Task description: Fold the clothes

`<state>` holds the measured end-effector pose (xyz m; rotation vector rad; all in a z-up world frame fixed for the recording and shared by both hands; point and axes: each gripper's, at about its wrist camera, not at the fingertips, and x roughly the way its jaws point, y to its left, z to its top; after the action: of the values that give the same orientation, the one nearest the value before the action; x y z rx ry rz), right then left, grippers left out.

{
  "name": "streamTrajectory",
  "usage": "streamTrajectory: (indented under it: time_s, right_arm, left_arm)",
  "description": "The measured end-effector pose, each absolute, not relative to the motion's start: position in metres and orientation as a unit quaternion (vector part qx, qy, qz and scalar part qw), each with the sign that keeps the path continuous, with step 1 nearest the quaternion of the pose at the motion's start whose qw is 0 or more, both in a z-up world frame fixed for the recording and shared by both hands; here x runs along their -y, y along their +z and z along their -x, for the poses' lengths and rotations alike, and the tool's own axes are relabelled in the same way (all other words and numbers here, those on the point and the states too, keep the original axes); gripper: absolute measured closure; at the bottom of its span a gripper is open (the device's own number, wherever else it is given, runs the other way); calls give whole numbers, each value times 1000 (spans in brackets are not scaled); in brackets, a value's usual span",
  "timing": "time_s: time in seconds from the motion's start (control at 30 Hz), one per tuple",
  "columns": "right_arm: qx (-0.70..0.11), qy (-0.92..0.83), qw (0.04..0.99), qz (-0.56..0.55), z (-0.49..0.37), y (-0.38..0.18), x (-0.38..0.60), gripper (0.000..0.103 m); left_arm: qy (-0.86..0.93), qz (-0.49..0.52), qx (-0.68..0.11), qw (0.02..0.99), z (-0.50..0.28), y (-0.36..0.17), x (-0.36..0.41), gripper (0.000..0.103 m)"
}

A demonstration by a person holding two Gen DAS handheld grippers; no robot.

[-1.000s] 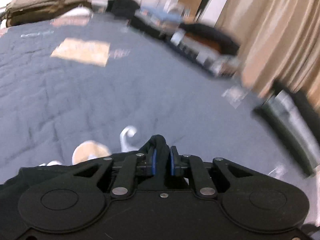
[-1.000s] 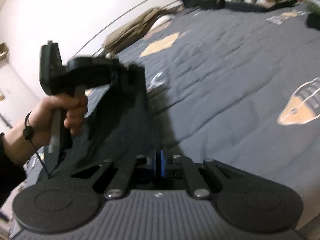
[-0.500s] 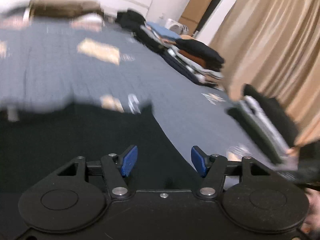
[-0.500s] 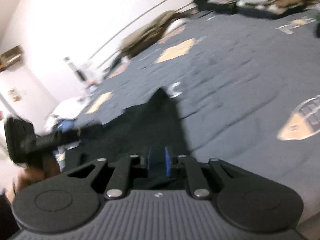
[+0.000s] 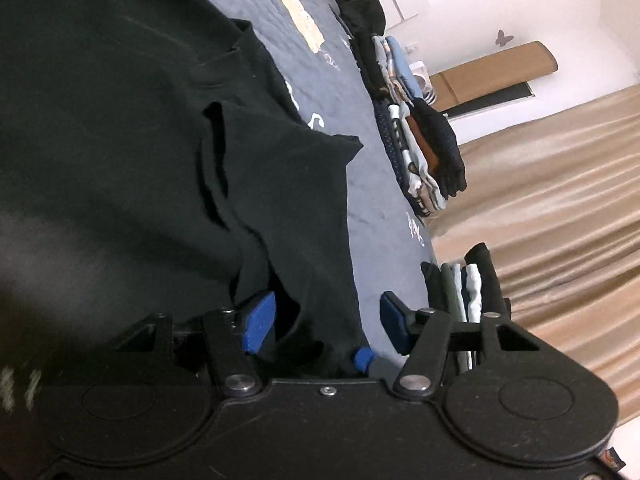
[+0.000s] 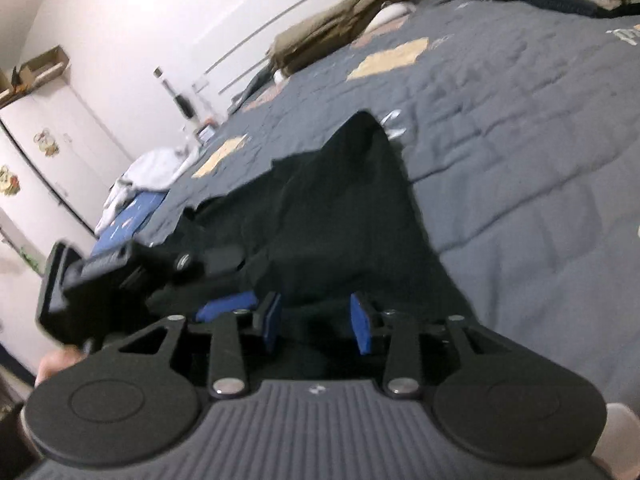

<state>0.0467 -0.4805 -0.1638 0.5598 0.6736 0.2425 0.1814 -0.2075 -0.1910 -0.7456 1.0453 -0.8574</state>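
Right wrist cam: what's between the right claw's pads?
Black garment cloth, lying slack between the right claw pads, not pinched. Its jaws have just been opening. Right wrist view.

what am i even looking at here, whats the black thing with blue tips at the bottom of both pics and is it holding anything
Each picture comes from a camera mounted on a hand-held gripper, looking forward along its two fingers. A person holds one gripper in each hand; there is no robot arm.

In the left wrist view, the left gripper shows at the bottom with blue pads. In the right wrist view, the right gripper does the same, and the left gripper shows again at its left.

A black garment lies spread on a bed with a grey-blue quilt. Stacks of folded clothes sit along the bed's far edge.

Both grippers' jaws have just been opening. Black cloth lies between each pair of pads, but neither pair presses on it, so nothing is held.
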Motion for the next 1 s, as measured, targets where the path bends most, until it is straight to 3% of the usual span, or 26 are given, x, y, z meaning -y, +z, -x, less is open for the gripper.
streamTrajectory:
  time_s: [0.03,0.07,0.1,0.27,0.53,0.87,0.93,1.0]
  right_arm:
    - [-323,130,899,-267,-46,-162,478,66]
    - [-322,143,898,-263,-46,-161,475,65]
    - [-329,155,895,-257,-46,-159,472,65]
    - [-388,201,869,-231,-43,-158,459,65]
    - [-299,152,906,-257,-35,-131,474,61]
    - [-316,56,940,-119,-63,-139,407,56]
    - [-316,38,942,-106,-61,-143,403,65]
    - [-345,57,930,-117,-64,-149,405,100]
  left_arm:
    - [-391,334,-471,717,-182,-191,210,67]
    - [-396,328,-470,717,-181,-189,212,86]
    - [-402,321,-467,719,-180,-188,214,92]
    - [-423,327,-458,710,-170,-184,209,92]
    - [-453,356,-423,700,-165,-160,207,92]
    - [-453,348,-421,704,-163,-154,215,92]
    - [-449,344,-422,709,-163,-154,213,92]
    - [-438,338,-431,712,-165,-158,208,92]
